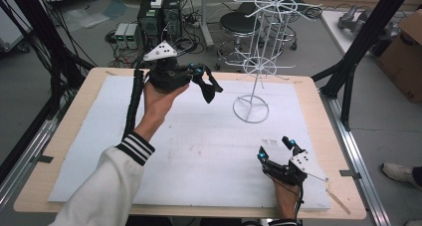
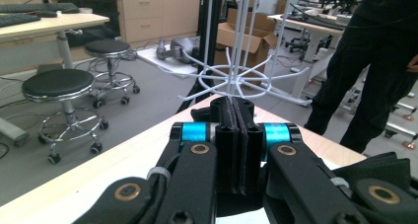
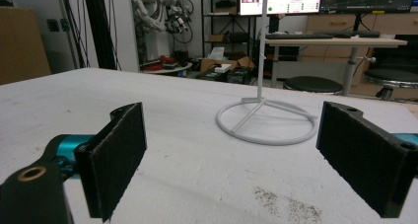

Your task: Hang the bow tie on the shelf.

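The right gripper [image 1: 276, 149] rests low on the white foam board [image 1: 199, 151], on the near side of the white wire rack [image 1: 255, 61] — its jaws stand wide apart with nothing between them, facing the rack's ring base [image 3: 267, 123]. Farther back, to the left of the rack, the left gripper [image 1: 205, 76] is raised above the board with its jaws pressed together on a black strap [image 1: 211, 89] — the strap's loose end hangs toward the rack's base.

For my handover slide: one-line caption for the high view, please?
Left gripper holds a black strap raised beside the white wire rack; right gripper rests open on the table.
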`<state>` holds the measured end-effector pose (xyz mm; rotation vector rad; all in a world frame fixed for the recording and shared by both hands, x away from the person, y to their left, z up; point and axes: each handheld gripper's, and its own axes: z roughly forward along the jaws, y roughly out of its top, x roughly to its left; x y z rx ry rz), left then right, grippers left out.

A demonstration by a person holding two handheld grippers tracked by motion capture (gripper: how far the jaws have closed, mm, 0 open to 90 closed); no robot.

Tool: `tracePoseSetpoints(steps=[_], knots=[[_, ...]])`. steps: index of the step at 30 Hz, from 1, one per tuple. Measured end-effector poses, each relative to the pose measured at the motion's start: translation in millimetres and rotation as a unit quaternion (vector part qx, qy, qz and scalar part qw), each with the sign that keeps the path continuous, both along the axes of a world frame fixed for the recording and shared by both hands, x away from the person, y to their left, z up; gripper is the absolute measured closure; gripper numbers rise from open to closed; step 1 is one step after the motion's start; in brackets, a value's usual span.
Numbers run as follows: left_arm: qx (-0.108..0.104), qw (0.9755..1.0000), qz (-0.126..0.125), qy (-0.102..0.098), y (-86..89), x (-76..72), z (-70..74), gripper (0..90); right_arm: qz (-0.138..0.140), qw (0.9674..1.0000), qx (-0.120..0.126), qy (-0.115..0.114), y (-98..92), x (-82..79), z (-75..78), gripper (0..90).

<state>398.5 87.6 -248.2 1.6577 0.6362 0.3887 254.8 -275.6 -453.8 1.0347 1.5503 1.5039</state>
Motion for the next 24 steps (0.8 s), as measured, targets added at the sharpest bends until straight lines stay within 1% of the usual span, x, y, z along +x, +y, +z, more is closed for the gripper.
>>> tracePoseSetpoints(steps=[6,9,15,21,24], knots=[[0.003,1.0,-0.004,-0.004,-7.5,2.1,5.2,88.2,0.0,1.0,0.001,0.0,0.0,0.1,0.0,10.7],[-0.006,0.9999,-0.006,-0.006,-11.8,3.5,10.6,88.1,0.0,1.0,0.002,0.0,0.0,0.0,0.0,10.8],[-0.006,0.9998,-0.009,-0.016,-19.2,4.6,21.8,88.1,0.001,1.0,0.002,0.001,-0.3,0.0,0.0,10.7],[-0.011,0.9998,-0.01,-0.016,-25.3,8.3,28.7,88.2,0.001,1.0,0.003,0.001,-0.1,0.0,0.1,10.7],[-0.015,0.9995,-0.014,-0.022,-31.4,9.6,34.8,88.2,0.0,1.0,0.003,0.001,-0.1,-0.1,0.1,10.7]])
